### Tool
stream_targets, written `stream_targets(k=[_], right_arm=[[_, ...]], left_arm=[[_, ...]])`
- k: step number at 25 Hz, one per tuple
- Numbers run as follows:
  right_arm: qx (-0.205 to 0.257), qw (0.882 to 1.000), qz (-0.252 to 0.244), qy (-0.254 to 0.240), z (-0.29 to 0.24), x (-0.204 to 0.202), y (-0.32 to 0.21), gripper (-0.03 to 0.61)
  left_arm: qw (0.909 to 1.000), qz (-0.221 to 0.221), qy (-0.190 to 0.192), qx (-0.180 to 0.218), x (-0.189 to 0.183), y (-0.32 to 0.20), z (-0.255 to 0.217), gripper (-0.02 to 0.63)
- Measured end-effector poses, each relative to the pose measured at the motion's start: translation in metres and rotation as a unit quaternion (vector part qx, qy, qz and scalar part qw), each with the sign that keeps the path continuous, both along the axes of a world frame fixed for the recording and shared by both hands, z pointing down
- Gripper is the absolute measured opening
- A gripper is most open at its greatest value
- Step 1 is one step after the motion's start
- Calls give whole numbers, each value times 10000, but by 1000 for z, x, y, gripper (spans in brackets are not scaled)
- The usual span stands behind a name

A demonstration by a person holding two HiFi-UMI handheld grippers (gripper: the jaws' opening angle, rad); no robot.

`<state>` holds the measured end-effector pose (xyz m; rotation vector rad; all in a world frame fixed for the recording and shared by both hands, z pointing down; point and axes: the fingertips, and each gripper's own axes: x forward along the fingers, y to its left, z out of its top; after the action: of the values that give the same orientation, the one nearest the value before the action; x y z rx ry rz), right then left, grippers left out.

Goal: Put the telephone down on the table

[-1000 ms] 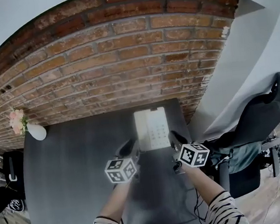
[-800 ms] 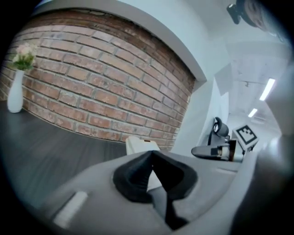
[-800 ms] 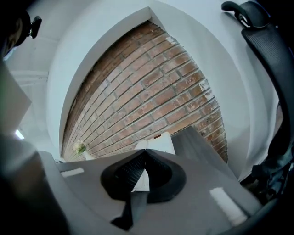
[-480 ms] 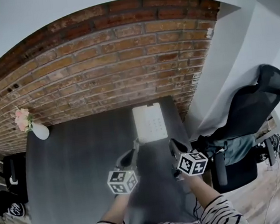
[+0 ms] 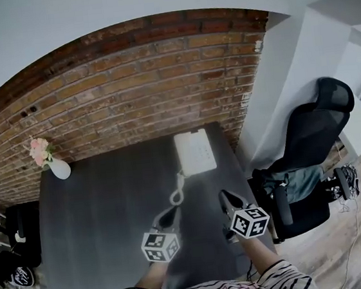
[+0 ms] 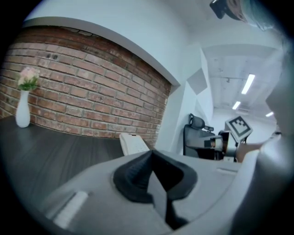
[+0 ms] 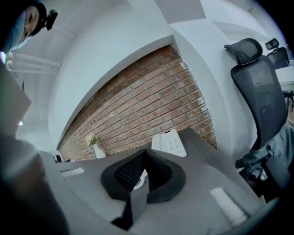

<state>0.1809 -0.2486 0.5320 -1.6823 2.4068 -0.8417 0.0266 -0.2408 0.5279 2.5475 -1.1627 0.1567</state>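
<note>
— Head view first: where is the telephone (image 5: 195, 152)?
— It lies on the dark table (image 5: 98, 215), keypad up, at the far right corner close to the brick wall (image 5: 129, 94). Its coiled cord (image 5: 178, 189) trails from it toward the person.
— And the tongs the person holds?
— The left gripper (image 5: 171, 214) and the right gripper (image 5: 227, 198) hang side by side over the near part of the table. Both are clear of the telephone. The cord ends near the left one's tip.
— Wide or narrow?
— Both are pressed together. In the left gripper view the black pads (image 6: 135, 172) meet at the tip with nothing between them. The right gripper view shows the same, with the telephone beyond on the table.
— Anything else?
— A white vase (image 5: 60, 168) of pink flowers stands at the table's far left. A black office chair (image 5: 316, 144) is off to the right.
</note>
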Motion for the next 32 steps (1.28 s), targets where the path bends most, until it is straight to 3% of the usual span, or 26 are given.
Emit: stream_targets(k=[16, 32], right_arm=[[-13, 9975, 688, -159, -10, -65, 140, 0], [-79, 9966, 821, -70, -4, -118, 209, 0]], left_arm=[[9989, 437, -91, 108, -82, 114, -13, 0], [9987, 410, -267, 115, -156, 177, -5, 0]])
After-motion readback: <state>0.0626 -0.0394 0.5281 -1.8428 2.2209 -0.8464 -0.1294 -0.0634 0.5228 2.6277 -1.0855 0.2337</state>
